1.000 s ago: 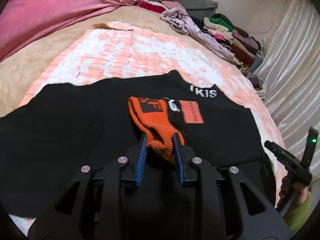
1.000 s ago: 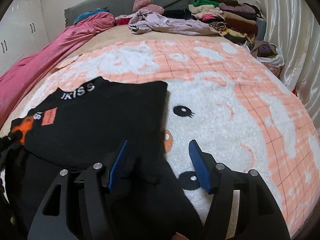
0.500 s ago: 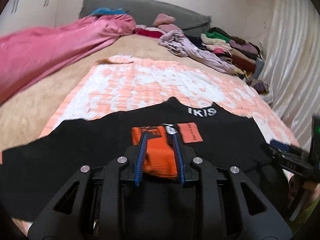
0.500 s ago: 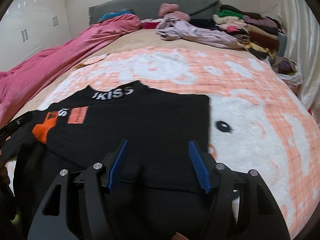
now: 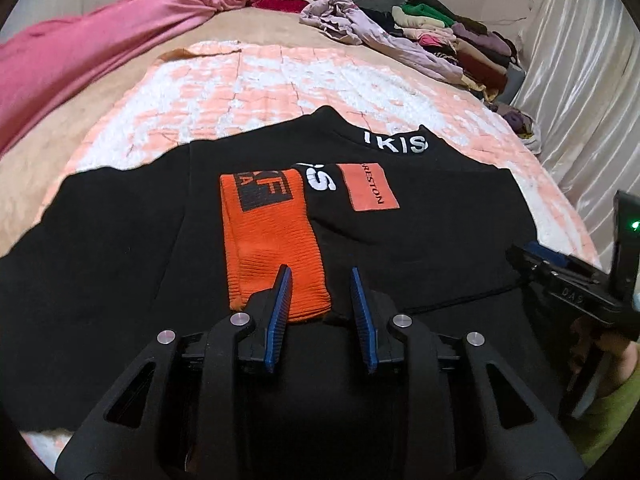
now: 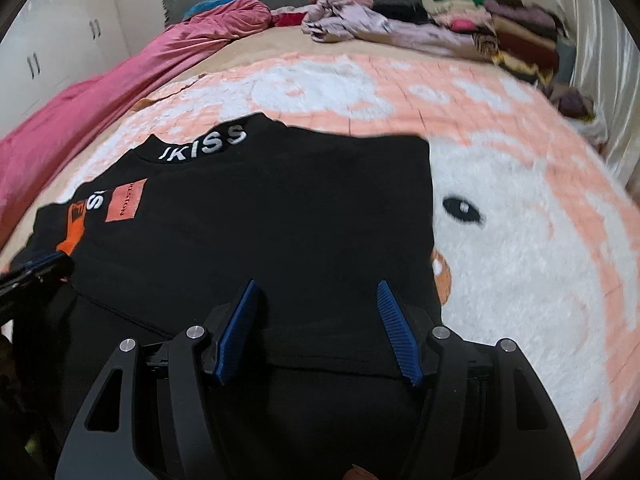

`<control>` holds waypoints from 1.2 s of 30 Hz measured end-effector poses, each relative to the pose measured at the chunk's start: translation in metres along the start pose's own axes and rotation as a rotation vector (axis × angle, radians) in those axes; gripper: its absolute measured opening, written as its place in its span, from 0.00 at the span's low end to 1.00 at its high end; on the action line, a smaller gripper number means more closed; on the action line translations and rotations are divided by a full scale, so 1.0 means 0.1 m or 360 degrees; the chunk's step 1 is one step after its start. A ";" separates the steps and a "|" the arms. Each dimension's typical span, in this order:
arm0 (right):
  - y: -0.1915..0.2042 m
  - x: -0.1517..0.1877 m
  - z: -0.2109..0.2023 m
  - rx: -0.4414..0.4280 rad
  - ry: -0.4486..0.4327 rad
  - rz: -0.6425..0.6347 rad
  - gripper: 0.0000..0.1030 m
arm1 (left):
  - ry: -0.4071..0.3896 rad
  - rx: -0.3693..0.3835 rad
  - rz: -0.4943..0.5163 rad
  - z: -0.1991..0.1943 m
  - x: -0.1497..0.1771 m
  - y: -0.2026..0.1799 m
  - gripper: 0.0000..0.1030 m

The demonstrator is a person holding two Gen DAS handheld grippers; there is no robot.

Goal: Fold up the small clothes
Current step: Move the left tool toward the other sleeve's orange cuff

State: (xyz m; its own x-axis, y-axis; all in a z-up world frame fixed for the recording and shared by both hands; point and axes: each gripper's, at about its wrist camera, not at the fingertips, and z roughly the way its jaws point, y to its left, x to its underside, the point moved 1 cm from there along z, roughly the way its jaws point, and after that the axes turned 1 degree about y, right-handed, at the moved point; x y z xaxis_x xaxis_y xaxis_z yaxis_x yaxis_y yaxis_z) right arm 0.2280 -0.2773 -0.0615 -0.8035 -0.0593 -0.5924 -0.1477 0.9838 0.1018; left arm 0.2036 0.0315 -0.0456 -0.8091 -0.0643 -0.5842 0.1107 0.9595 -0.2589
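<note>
A black sweatshirt (image 5: pixel 420 240) with white collar lettering lies on the peach-and-white blanket (image 5: pixel 256 92). One sleeve is folded across its chest, and the orange ribbed cuff (image 5: pixel 268 240) lies flat there. My left gripper (image 5: pixel 319 270) hovers at the cuff's near end. Its jaws are opening, the cuff's edge lies loosely between them, and the pads do not press it. My right gripper (image 6: pixel 318 282) stands open just above the sweatshirt (image 6: pixel 300 208) near its right edge, with nothing pinched. It also shows at the right of the left wrist view as the right gripper (image 5: pixel 560 272).
A pink quilt (image 5: pixel 92 44) runs along the bed's left side. Piles of clothes (image 5: pixel 440 36) sit at the head and far right corner, beside a pale curtain (image 5: pixel 580 92). White cupboard doors (image 6: pixel 52 52) stand at the left. A hand in a green sleeve (image 5: pixel 608 408) holds the right gripper.
The left gripper was shut on the bunched, lifted orange cuff. Now the cuff lies flat on the sweatshirt and the jaws stand wider. The right gripper has shifted left over the black fabric.
</note>
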 end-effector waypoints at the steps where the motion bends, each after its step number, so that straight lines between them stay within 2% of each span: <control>1: 0.00 0.01 0.00 -0.0003 -0.0002 0.0004 0.59 | 0.0001 0.0011 -0.0008 0.00 0.00 0.01 0.22; 5: 0.03 0.00 -0.03 0.0008 -0.0012 -0.0005 0.60 | -0.0006 0.0037 -0.0028 -0.06 0.00 0.02 0.22; 9: 0.01 0.01 -0.10 -0.0012 -0.0030 0.0014 0.64 | -0.0028 0.0068 -0.0034 -0.10 -0.01 0.00 0.31; 12: 0.01 0.01 -0.13 -0.0004 -0.0034 0.0011 0.65 | -0.0042 0.0054 -0.0024 -0.13 0.00 0.00 0.32; 14: 0.02 0.02 -0.15 -0.0007 -0.0034 0.0012 0.71 | -0.0049 0.0057 -0.0027 -0.15 0.00 0.00 0.34; 17: 0.04 0.02 -0.18 -0.0009 -0.0041 0.0010 0.72 | -0.0072 0.0045 -0.0022 -0.19 0.01 -0.01 0.39; 19: 0.05 0.01 -0.21 -0.0014 -0.0049 0.0006 0.73 | -0.0096 0.0028 -0.0020 -0.24 0.01 0.00 0.51; 20: 0.06 0.01 -0.23 -0.0014 -0.0053 0.0005 0.77 | -0.0104 0.0012 -0.0019 -0.24 0.00 0.01 0.54; 22: 0.07 0.01 -0.28 -0.0021 -0.0078 0.0003 0.78 | -0.0128 -0.0051 -0.0005 -0.28 0.01 0.02 0.56; 24: 0.09 0.00 -0.32 -0.0019 -0.0093 -0.0003 0.78 | -0.0144 -0.0063 -0.0020 -0.31 0.02 0.04 0.56; 27: 0.12 -0.01 -0.37 -0.0025 -0.0114 -0.0015 0.79 | -0.0185 -0.0074 -0.0035 -0.39 0.02 0.07 0.65; 29: 0.14 -0.01 -0.41 -0.0026 -0.0129 -0.0022 0.88 | -0.0206 -0.0094 -0.0031 -0.43 0.02 0.08 0.67; 34: 0.18 -0.02 -0.51 -0.0022 -0.0167 -0.0033 0.88 | -0.0242 -0.0130 -0.0044 -0.51 0.03 0.12 0.78; 36: 0.19 -0.03 -0.55 -0.0029 -0.0181 -0.0035 0.88 | -0.0259 -0.0150 -0.0048 -0.56 0.04 0.14 0.79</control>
State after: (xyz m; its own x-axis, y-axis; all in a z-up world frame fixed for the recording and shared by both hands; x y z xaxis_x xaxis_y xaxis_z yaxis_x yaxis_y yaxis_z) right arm 0.1955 -0.2679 -0.0137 -0.7296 -0.0604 -0.6812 -0.1758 0.9792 0.1015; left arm 0.1695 0.0601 -0.0090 -0.7063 -0.1295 -0.6960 0.0272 0.9774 -0.2095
